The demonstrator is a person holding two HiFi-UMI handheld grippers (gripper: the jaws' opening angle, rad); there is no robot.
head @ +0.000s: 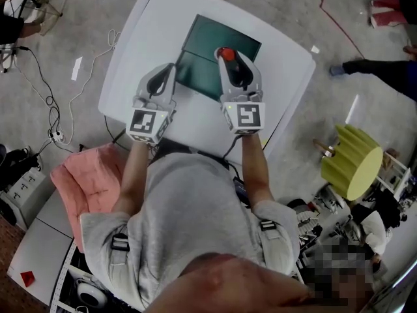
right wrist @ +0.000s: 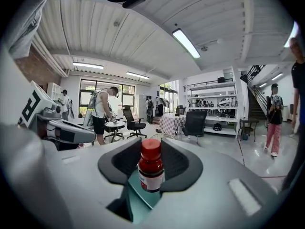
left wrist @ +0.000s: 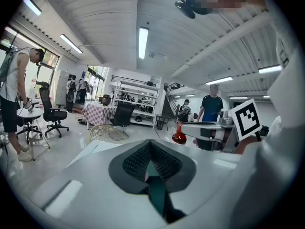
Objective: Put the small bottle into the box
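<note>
A small red bottle with a red cap and white label point(right wrist: 151, 170) is seen clamped between the pads of the right gripper point(head: 229, 57) — suspended above the dark green rectangular box point(head: 218, 39) on the white table point(head: 163, 18). The left gripper point(head: 170, 68) is shown closed — nothing between its jaws — over the box's near left edge.

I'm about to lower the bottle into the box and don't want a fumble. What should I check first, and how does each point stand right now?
1. Small bottle clamped in right gripper: ok.
2. Bottle upright, red cap on: ok.
3. Bottle over the green box in the head view: ok.
4. Left gripper shut, empty, clear of the bottle: ok.
5. Box open to receive it: cannot tell.
</note>
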